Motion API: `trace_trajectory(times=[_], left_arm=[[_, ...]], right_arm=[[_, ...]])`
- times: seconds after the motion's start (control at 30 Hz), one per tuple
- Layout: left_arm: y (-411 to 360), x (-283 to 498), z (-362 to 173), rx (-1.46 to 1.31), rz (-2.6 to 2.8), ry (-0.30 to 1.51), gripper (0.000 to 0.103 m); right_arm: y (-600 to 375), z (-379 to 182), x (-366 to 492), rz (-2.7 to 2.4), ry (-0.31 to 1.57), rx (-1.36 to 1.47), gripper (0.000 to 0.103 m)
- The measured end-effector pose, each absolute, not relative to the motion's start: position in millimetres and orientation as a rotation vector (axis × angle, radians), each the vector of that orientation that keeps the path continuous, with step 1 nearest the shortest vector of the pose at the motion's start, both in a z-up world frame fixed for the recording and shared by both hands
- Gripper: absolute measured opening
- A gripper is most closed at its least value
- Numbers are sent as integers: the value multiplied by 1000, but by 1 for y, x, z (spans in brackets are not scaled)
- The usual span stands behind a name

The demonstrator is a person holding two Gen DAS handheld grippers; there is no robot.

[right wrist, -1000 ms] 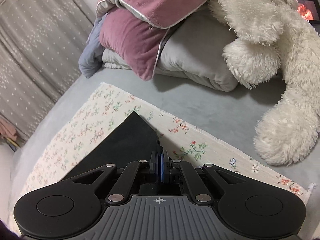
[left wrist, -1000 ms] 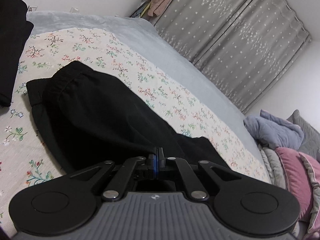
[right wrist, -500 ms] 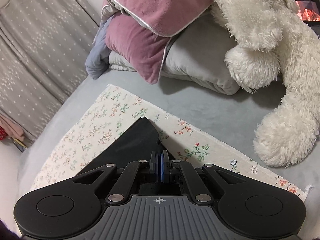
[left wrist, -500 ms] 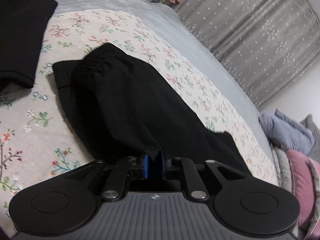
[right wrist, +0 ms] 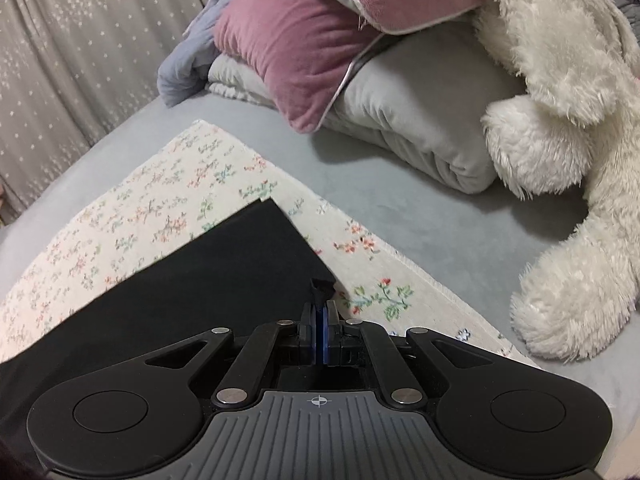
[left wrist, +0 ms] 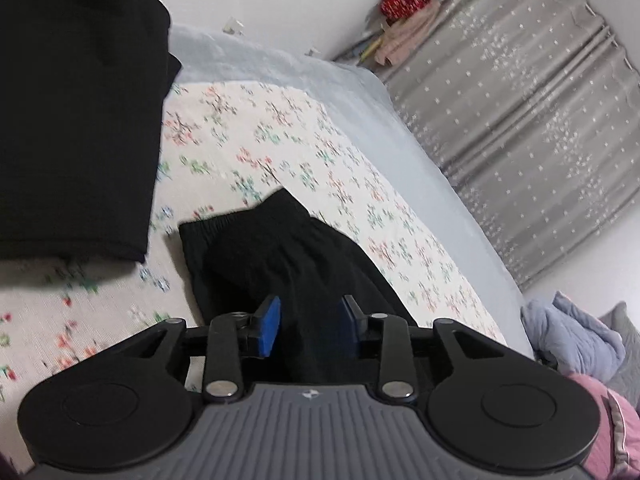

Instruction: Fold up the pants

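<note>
Black fabric pants (left wrist: 288,264) flat on floral cream cloth (left wrist: 280,136). Left gripper (left wrist: 309,326) jaws just opening, narrow gap, fabric between, unpressed. Right gripper (right wrist: 320,320) pinches pants corner.

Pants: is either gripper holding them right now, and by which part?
The right gripper pinches the black pants at a hem corner. The left gripper has just been opening; its fingers no longer clamp them.

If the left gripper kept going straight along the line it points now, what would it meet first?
Most likely the black pants: the left gripper has just been opening, and the dark cloth runs between its parted jaws and on ahead to the waistband. Beyond lies the flowered cloth. Depth is hard to judge.
</note>
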State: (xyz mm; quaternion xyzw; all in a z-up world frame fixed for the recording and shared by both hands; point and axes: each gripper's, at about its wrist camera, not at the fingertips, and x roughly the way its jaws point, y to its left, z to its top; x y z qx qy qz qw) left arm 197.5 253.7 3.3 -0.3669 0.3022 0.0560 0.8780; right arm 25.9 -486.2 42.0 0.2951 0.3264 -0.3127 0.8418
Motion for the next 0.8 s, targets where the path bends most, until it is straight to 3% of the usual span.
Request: trace_trajectory(times=[0.17,0.4,0.43,0.5,0.8], left_arm=[[254,212,-1,-714,139,637,43],[258,251,-8,-554,173,661,42],[260,253,-13,-579,170,679,40],[262,253,-20,-641,164,690,0],[256,219,34,-494,168,422,0]], right_arm=[[-485,47,33,-682,666,606,3],[-486,40,41,-701,703,569,3],[-486,39,42,-702,706,565,3],[-485,38,43,-703,709,560,3],[-487,35,44,-690,717,556,3]])
